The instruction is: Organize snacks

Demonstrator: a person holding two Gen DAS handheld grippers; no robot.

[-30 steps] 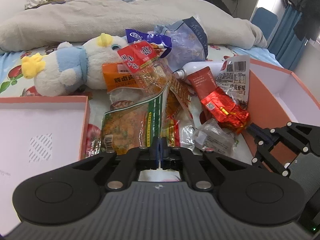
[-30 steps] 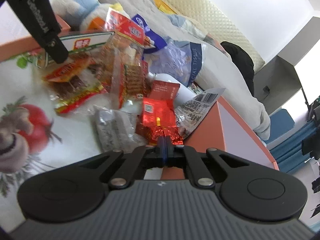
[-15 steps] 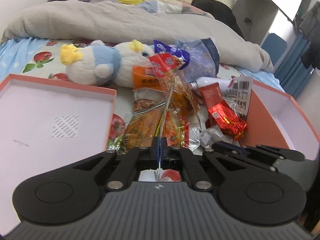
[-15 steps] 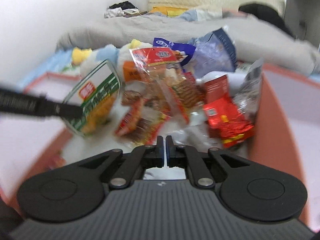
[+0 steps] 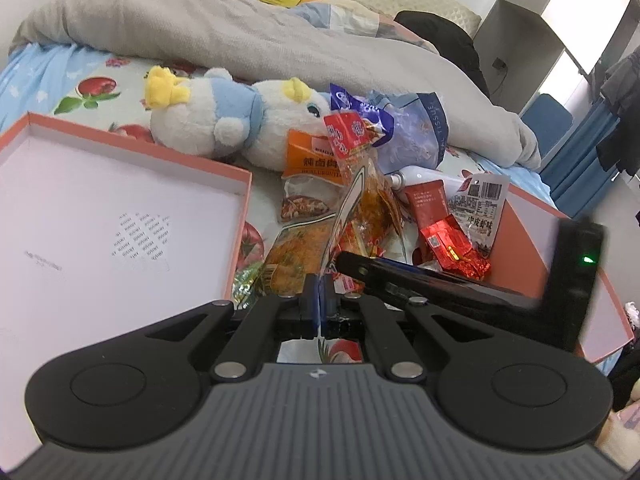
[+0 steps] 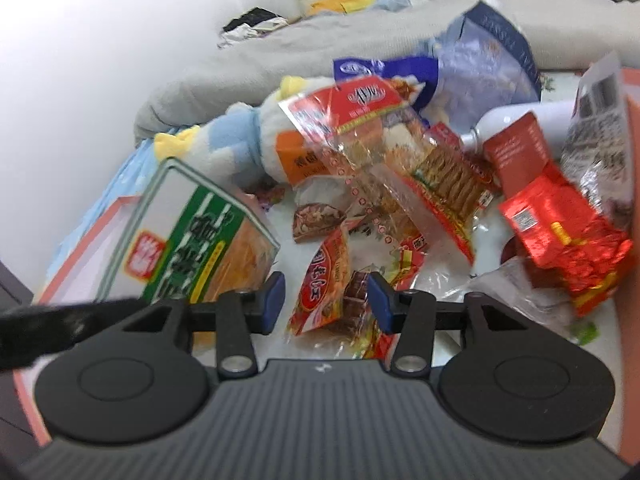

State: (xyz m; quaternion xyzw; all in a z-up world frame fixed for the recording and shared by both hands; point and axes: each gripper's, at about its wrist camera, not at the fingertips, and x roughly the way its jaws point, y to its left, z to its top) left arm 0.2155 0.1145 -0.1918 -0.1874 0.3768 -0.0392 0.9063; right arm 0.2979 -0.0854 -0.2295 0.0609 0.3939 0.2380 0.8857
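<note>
Left hand-held gripper point(image 5: 319, 294) clenched on green snack bag point(image 6: 200, 240) – keep hold; right hand-held gripper point(image 6: 326, 300), jaws just opening w/ nothing gripped, go for 1 red packet point(image 6: 322, 288).

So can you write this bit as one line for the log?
left gripper: shut on green snack bag | right gripper: jaws just opening, nothing gripped, over snack pile | box: beside pile

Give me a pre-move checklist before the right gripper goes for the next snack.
1. Left gripper shut on green-and-white packet: ok.
2. Right gripper jaws apart, just been opening, nothing pinched: ok.
3. Red-and-yellow packet lies ahead between its fingers: ok.
4. Pads touching that packet: cannot tell, blurred.
5. Open pink box has bare floor: ok.
6. Grippers apart from each other: cannot tell.
</note>
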